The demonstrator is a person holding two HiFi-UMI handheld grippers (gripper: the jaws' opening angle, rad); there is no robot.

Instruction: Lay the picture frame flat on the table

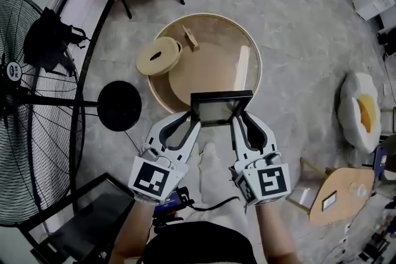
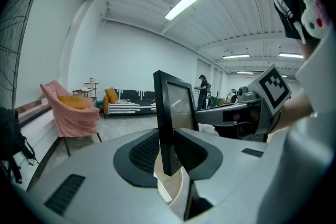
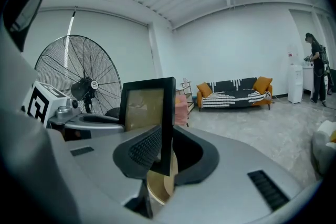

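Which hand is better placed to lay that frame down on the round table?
Neither alone: the left gripper and right gripper each clamp one side edge of the picture frame, upright over the table. Both should lower it together.

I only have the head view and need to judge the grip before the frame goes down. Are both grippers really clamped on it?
Observer: In the left gripper view, the left gripper has its pads pressed on one side edge of the picture frame, near the lower corner.
Operator: And the right one?
Observer: The right gripper is shut on the opposite side edge in the same way.
Operator: Is the frame upright or leaning?
Observer: It is upright in both gripper views. Its lower corner hangs over the round table and does not seem to touch it.
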